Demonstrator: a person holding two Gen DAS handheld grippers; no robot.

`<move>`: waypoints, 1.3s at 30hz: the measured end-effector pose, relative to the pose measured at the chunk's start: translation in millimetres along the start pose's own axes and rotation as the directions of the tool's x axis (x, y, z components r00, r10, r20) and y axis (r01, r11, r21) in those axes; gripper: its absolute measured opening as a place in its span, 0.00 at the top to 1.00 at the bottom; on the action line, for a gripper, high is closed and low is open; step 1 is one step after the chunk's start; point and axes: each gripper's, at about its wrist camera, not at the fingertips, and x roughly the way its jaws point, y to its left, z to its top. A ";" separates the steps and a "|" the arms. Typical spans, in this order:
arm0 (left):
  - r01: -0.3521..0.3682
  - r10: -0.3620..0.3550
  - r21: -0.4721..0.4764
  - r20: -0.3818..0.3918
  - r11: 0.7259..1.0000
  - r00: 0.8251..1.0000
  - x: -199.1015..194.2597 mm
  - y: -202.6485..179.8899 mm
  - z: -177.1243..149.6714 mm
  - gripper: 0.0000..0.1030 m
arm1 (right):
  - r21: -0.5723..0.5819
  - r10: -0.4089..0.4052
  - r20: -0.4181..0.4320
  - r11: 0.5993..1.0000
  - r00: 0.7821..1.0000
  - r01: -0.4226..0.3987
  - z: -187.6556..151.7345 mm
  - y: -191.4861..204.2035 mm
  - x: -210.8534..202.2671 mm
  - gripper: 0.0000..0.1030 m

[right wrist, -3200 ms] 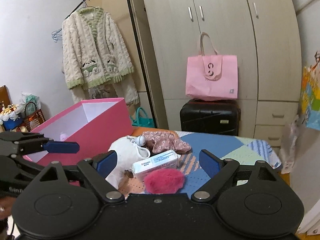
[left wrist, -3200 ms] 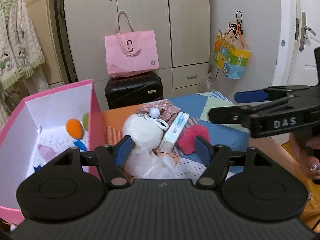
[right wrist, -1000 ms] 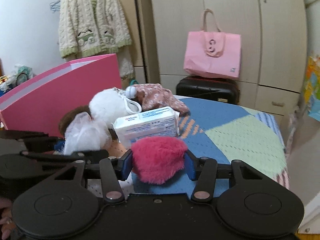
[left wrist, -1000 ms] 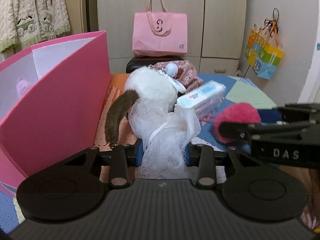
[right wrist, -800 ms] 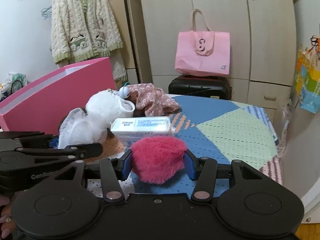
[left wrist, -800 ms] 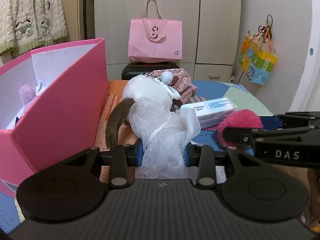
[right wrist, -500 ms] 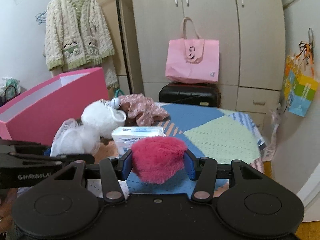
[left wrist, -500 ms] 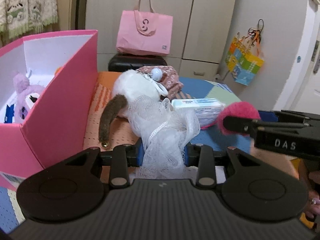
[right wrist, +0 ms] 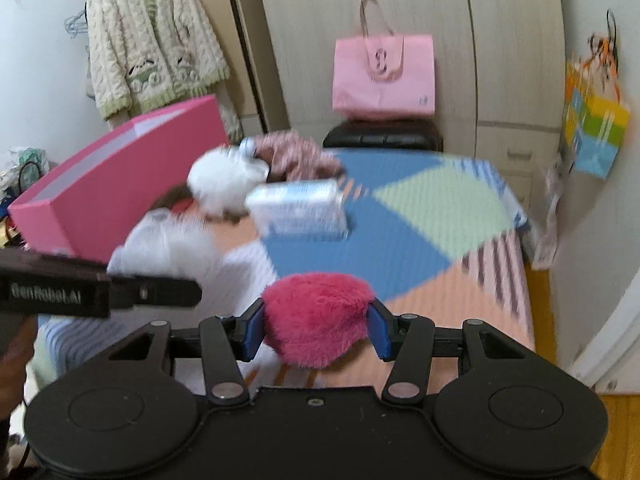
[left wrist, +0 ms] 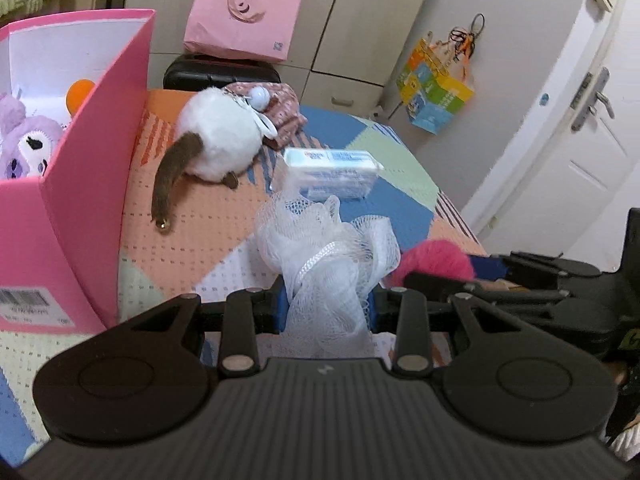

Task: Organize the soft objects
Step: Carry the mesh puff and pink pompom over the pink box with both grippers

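My left gripper (left wrist: 326, 306) is shut on a white mesh bath pouf (left wrist: 328, 252) and holds it above the patchwork table cover. My right gripper (right wrist: 316, 332) is shut on a pink furry ball (right wrist: 318, 314), also lifted; the ball shows in the left wrist view (left wrist: 436, 260) to the right of the pouf. An open pink box (left wrist: 92, 168) stands at the left with a purple plush (left wrist: 28, 140) and an orange toy (left wrist: 80, 90) inside. A white plush with a brown tail (left wrist: 216, 144), a floral cloth (left wrist: 282, 110) and a tissue pack (left wrist: 332, 172) lie on the table.
A black suitcase (left wrist: 220, 74) with a pink bag (left wrist: 244, 16) on it stands behind the table. A colourful bag (left wrist: 434, 92) hangs on the wall at the right, by a white door (left wrist: 580, 140). A knit cardigan (right wrist: 152, 36) hangs at the back left.
Both grippers closed on their objects and lifted them off the table. The pouf and the pink ball have risen and pulled back from the white plush and tissue pack.
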 end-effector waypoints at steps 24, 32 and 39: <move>0.031 -0.033 -0.024 -0.091 0.999 0.995 -73.8 32.1 -11.6 0.67 | -0.054 0.205 -0.091 0.976 0.974 -0.211 15.2 51.2 -45.4 0.44; 0.093 -0.106 -0.099 -0.138 0.991 0.985 -110.9 71.5 -0.3 0.67 | -0.040 0.323 -0.168 0.942 0.931 -0.333 34.2 79.2 -38.7 0.44; 0.081 -0.089 -0.074 -0.103 0.994 0.991 -144.1 88.5 9.7 0.67 | -0.066 0.409 -0.185 0.902 0.894 -0.426 53.6 114.0 -28.3 0.44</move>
